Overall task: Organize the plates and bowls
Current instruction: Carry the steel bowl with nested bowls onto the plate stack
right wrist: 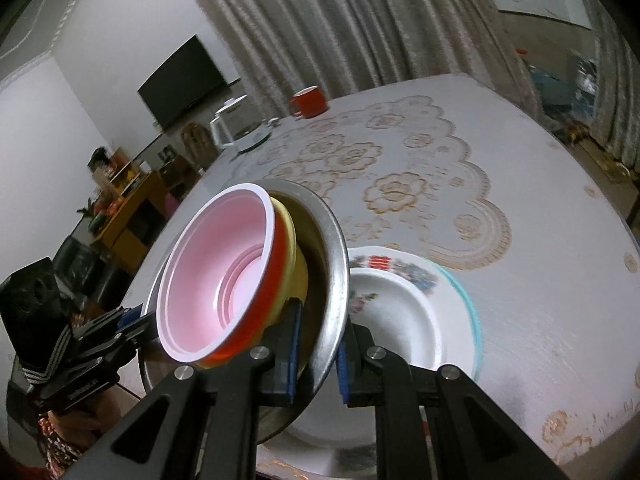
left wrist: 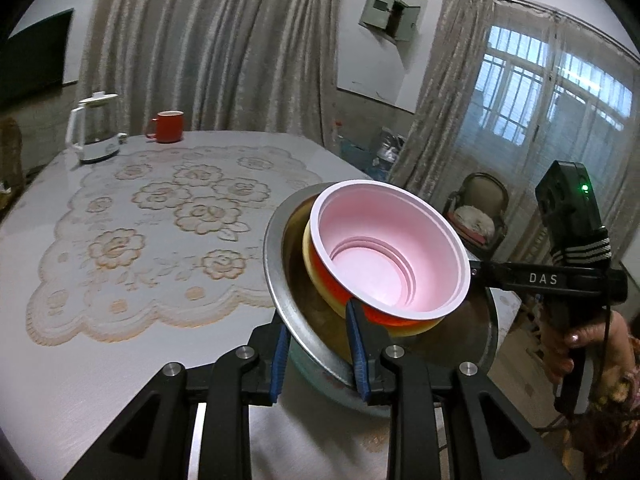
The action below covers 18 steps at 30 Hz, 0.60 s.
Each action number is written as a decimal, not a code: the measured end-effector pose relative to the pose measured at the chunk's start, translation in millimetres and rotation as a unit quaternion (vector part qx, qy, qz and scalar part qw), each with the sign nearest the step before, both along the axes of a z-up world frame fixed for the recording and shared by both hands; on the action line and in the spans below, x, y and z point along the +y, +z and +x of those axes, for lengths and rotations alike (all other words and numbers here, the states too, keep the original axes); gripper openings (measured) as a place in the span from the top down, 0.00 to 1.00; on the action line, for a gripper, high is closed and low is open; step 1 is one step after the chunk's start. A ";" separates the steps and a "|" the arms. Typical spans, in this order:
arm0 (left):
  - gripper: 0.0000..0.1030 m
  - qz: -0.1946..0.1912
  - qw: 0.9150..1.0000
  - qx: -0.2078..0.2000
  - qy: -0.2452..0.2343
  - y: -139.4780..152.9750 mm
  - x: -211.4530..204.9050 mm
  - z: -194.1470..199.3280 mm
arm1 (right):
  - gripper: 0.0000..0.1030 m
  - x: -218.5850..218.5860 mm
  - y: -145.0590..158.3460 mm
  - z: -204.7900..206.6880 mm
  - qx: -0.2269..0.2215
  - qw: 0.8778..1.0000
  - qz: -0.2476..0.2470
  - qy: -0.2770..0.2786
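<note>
A steel bowl (left wrist: pixel 280 284) holds a yellow bowl (left wrist: pixel 310 258) with a red bowl, pink inside (left wrist: pixel 384 248), nested in it. My left gripper (left wrist: pixel 318 344) is shut on the steel bowl's near rim. My right gripper (right wrist: pixel 318 344) is shut on the opposite rim of the steel bowl (right wrist: pixel 334 264), and its body shows in the left wrist view (left wrist: pixel 560 280). The stack is tilted and held above a pile of plates (right wrist: pixel 400 308): a white plate on a patterned one on a teal-rimmed one.
The table (left wrist: pixel 120 340) has a lace-pattern cloth (left wrist: pixel 160 220). A white kettle (left wrist: pixel 94 128) and a red mug (left wrist: pixel 168 126) stand at its far end. A chair (left wrist: pixel 480 212) stands beyond the right edge; curtains and a window are behind.
</note>
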<state>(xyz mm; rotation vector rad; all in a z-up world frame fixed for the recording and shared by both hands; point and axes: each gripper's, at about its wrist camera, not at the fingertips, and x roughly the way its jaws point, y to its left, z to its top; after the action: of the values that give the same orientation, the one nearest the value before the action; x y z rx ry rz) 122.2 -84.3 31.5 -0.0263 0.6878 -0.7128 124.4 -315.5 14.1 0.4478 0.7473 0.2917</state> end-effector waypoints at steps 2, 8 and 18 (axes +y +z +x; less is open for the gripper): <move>0.73 0.003 1.000 0.003 -0.008 -3.7 -10.9 3.3 | 0.86 -8.5 -3.4 -3.3 0.003 1.000 0.003 -0.010; 0.73 0.015 0.999 0.019 -0.023 -15.9 -34.0 12.6 | 0.85 -29.7 -14.7 -8.8 0.015 0.999 0.004 -0.038; 0.72 0.026 0.999 0.018 -0.023 -23.0 -39.2 12.9 | 0.85 -37.9 -31.1 -9.2 0.031 0.999 0.019 -0.040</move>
<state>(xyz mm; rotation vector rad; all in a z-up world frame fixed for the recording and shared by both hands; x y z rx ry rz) 135.1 -123.5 8.5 0.0250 0.7442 -0.7396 115.2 -353.4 -17.0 0.5229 0.7833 0.2179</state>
